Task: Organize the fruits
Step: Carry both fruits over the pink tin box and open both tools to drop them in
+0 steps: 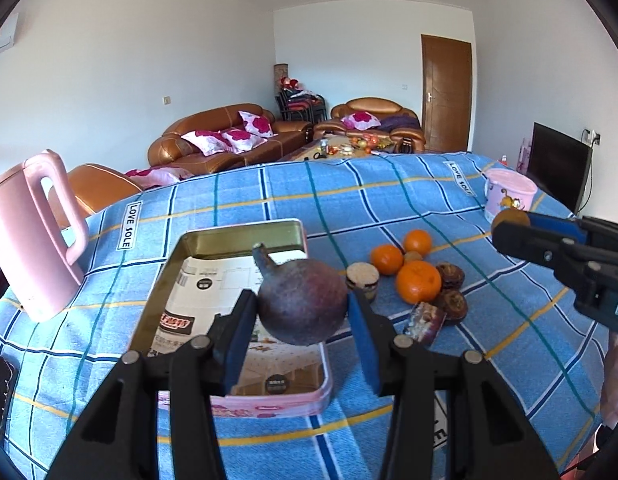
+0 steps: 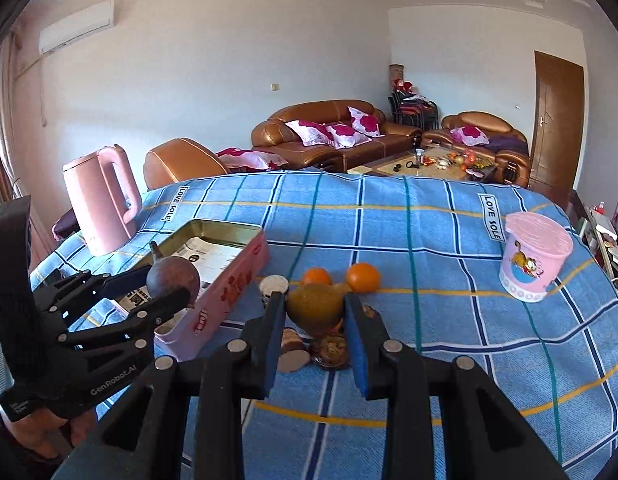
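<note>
My left gripper [image 1: 302, 312] is shut on a dark purple round fruit with a stem [image 1: 301, 304] and holds it above the open pink tin [image 1: 245, 236]; the pair also shows in the right wrist view [image 2: 171, 278]. My right gripper [image 2: 313, 316] is shut on a brownish-yellow fruit [image 2: 313, 307], held above the fruit pile; it shows in the left wrist view [image 1: 511, 222]. On the cloth lie oranges [image 1: 419, 287], [image 2: 363, 277], dark dried fruits [image 1: 453, 304] and a small round cake [image 1: 363, 278].
A pink kettle [image 1: 33, 240] stands at the table's left edge, left of the tin. A pink cartoon tub [image 2: 535, 256] stands at the right. The table has a blue checked cloth [image 1: 349, 200]. Sofas and a coffee table are behind.
</note>
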